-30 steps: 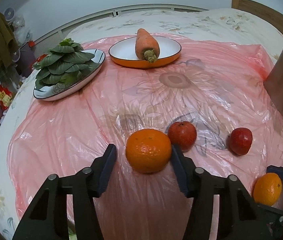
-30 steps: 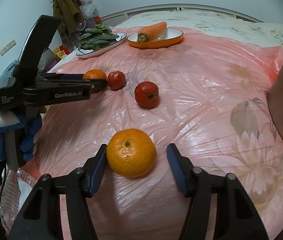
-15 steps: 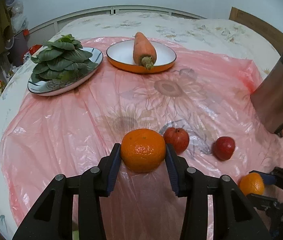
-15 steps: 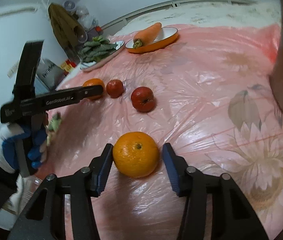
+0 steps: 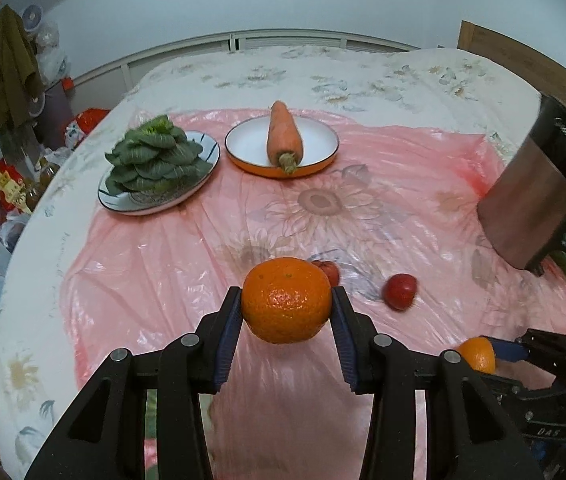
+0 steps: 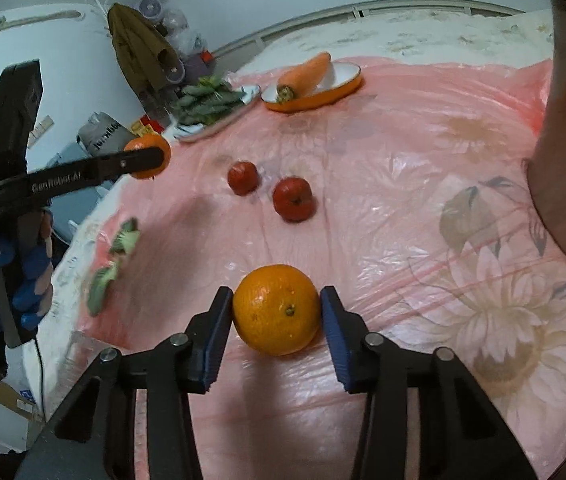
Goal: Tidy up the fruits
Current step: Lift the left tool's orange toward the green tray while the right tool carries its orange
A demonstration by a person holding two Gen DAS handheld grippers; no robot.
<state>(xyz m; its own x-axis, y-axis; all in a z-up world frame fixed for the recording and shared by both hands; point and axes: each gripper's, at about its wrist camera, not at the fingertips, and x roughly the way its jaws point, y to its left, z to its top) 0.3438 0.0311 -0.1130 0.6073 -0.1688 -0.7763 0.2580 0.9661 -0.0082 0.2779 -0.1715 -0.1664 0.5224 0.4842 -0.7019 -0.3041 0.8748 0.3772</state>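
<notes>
My left gripper [image 5: 286, 300] is shut on an orange [image 5: 286, 306] and holds it up off the pink plastic sheet [image 5: 163, 264]. In the right wrist view this gripper [image 6: 151, 160] hangs at the left with its orange [image 6: 145, 146], held by a gloved hand [image 6: 3, 280]. My right gripper [image 6: 277, 304] has both blue pads against a second orange [image 6: 277, 310], which rests on the sheet. In the left wrist view that orange [image 5: 477, 354] is at the lower right. Two red fruits [image 6: 243, 177] [image 6: 294, 199] lie on the sheet between the grippers.
At the far side stand an orange-rimmed dish [image 5: 243, 160] with a carrot [image 5: 283, 140] and a plate [image 5: 123, 204] of green leaves [image 5: 155, 160]. A brown box-like object [image 5: 539, 200] looms at the right. Clutter lies beyond the bed's left edge.
The left jaws closed on their orange and lifted it off the sheet. The right jaws narrowed until they met the second orange.
</notes>
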